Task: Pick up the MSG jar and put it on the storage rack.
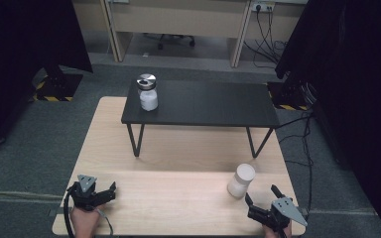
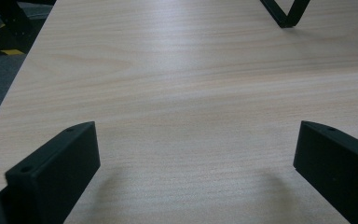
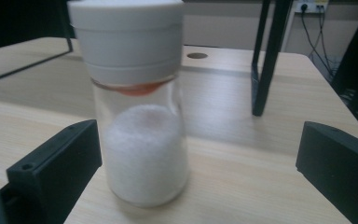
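Jaws of the right gripper stand wide apart, gripping nothing, around a white-capped clear glass shaker of white powder near the light wooden table's front right corner. Its cap top is cut off in the right gripper view. Equally wide open and empty, the left gripper rests near the front left corner.

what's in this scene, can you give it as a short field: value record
surface: light wooden table
raised shelf: small black table standing on the wooden one
jar 1: clear jar with silver lid, white powder inside, upright on the black table's left end
jar 2: clear jar with white lid, white powder inside, upright on the wood, near right
left gripper: jaws open, over bare wood, holding nothing
right gripper: jaws open, just short of jar 2, not touching
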A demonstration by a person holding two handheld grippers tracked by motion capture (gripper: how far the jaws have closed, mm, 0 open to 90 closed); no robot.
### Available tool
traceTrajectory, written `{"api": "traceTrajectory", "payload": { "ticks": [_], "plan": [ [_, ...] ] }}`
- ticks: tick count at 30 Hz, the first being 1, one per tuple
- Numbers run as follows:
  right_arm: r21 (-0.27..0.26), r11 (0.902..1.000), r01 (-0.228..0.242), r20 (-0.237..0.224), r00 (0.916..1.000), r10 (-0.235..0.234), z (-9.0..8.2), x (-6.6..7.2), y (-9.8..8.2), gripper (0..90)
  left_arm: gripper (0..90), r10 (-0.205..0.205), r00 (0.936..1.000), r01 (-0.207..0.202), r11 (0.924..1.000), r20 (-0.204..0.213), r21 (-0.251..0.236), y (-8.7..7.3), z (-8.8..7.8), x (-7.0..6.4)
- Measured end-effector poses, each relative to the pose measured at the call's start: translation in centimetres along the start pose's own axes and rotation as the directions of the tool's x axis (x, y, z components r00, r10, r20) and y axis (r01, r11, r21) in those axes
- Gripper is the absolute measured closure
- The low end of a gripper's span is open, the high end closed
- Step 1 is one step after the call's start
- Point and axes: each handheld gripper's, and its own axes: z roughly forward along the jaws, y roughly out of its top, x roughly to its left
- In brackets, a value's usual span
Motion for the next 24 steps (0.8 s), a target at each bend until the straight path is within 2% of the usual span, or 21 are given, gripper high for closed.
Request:
{"api": "traceTrajectory", "payload": {
  "ticks": [7,16,24],
  "plan": [
    [-0.033,0.9995,0.003,-0.048,0.9988,-0.004,0.5,0.3,0.3,0.3,0.0,-0.007,0.9999,0.007,0.9999,0.010,-0.008,-0.1,-0.1,0.2],
    [-0.061,0.9981,-0.007,-0.075,0.9972,0.003,1.7,0.5,0.9,0.3,0.0,-0.017,0.9997,0.017,0.9997,0.018,-0.016,-0.3,-0.1,0.4],
    [-0.057,0.9984,-0.003,-0.096,0.9954,-0.002,3.1,0.7,1.4,0.3,0.0,-0.028,0.9992,0.029,0.9992,0.028,-0.026,-0.5,-0.2,0.6]
  ]
}}
